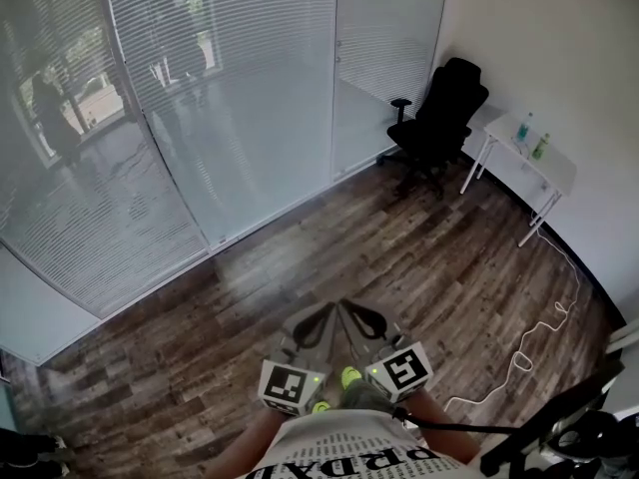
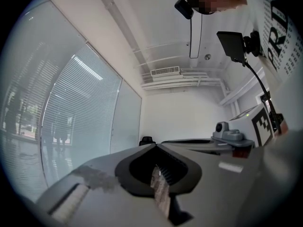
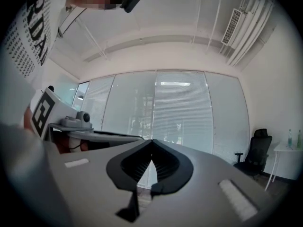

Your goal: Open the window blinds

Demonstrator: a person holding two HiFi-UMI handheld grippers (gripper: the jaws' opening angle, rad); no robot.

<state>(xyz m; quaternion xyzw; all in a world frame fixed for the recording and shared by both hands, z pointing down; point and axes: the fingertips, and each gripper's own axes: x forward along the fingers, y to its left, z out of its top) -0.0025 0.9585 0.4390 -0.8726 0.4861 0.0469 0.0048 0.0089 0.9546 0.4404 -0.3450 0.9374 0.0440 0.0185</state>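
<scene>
1. Ahead, the lowered window blinds [image 1: 230,88] cover the glass wall, well apart from the person.
2. The left claw [image 2: 155,145] and the right claw [image 3: 151,141] are both clenched on nothing.
3. The sound approach is probably to step close and find the blinds' control, which cannot be made out from here, then unclench one claw.

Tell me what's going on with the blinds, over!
Left hand-held gripper and right hand-held gripper shut, empty. Blinds down, across the floor, untouched. Chair stands off to the right.

Window blinds [image 1: 250,88] beyond upper edge
</scene>
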